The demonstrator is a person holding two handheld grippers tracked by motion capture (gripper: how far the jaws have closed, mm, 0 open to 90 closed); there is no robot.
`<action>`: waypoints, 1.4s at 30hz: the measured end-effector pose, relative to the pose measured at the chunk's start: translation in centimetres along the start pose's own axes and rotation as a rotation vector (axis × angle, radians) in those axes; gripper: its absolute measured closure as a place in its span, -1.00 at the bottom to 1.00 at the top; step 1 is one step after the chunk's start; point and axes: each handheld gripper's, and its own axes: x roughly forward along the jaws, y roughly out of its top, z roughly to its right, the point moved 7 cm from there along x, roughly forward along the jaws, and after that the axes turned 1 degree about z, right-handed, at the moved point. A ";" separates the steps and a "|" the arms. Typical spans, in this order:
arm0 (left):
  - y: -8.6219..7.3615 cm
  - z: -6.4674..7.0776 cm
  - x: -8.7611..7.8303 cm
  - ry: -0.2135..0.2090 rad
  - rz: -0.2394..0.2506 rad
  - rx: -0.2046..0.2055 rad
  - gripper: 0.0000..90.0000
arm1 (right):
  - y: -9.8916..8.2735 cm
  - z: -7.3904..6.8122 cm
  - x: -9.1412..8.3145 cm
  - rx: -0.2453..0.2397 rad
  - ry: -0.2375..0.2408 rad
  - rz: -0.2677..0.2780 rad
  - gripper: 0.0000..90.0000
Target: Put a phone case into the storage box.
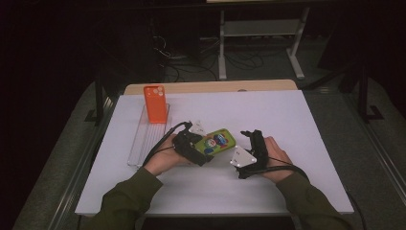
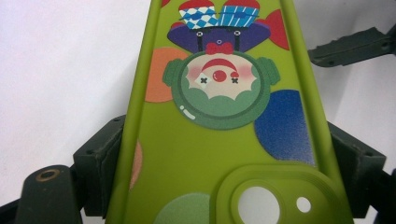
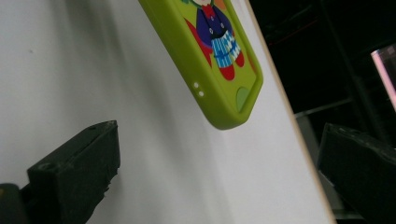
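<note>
A green phone case (image 1: 218, 141) printed with a clown is held just above the white table (image 1: 297, 115), near its middle. My left gripper (image 1: 205, 151) is shut on the case's camera end. In the left gripper view the case (image 2: 219, 140) runs away from the camera, with a black jaw pressed against each long side of it, and my left gripper (image 2: 229, 161) holds it there. My right gripper (image 1: 250, 135) stands open just right of the case's free end. The right gripper view has that end (image 3: 219, 60) ahead of my right gripper (image 3: 219, 172), apart from both wide-spread jaws.
An orange phone (image 1: 155, 104) stands upright at the far end of a clear ribbed rack (image 1: 143, 141) on the table's left side. Bare white table lies to the right and in front of the hands. Beyond the far edge the floor is dark, with cables and a white frame.
</note>
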 end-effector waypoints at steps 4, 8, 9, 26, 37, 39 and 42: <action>0.0 0.0 0.0 -0.001 -0.007 0.007 -0.66 | 0.3 -0.2 0.1 -0.070 -0.049 0.002 -1.00; -0.1 -0.1 -0.1 -0.004 -0.021 0.022 -0.66 | 0.5 -0.4 0.1 -0.130 -0.082 -0.003 -1.00; 0.0 0.0 -0.1 -0.005 -0.021 0.020 -0.66 | 0.5 -0.4 0.1 -0.146 -0.092 -0.007 -1.00; 0.5 0.6 -0.1 -0.032 -0.031 0.019 -0.66 | 2.0 -1.3 0.6 -0.295 -0.207 0.035 -0.89; 0.6 1.0 0.2 -0.038 -0.033 0.032 -0.66 | 2.7 -2.4 0.5 -0.357 -0.218 0.045 -0.37; 0.6 1.0 0.2 -0.039 -0.033 0.031 -0.66 | 2.8 -2.6 0.6 -0.373 -0.229 0.053 -0.22; 0.6 1.1 0.3 -0.041 -0.035 0.030 -0.66 | 2.9 -2.7 0.6 -0.393 -0.237 0.056 -0.04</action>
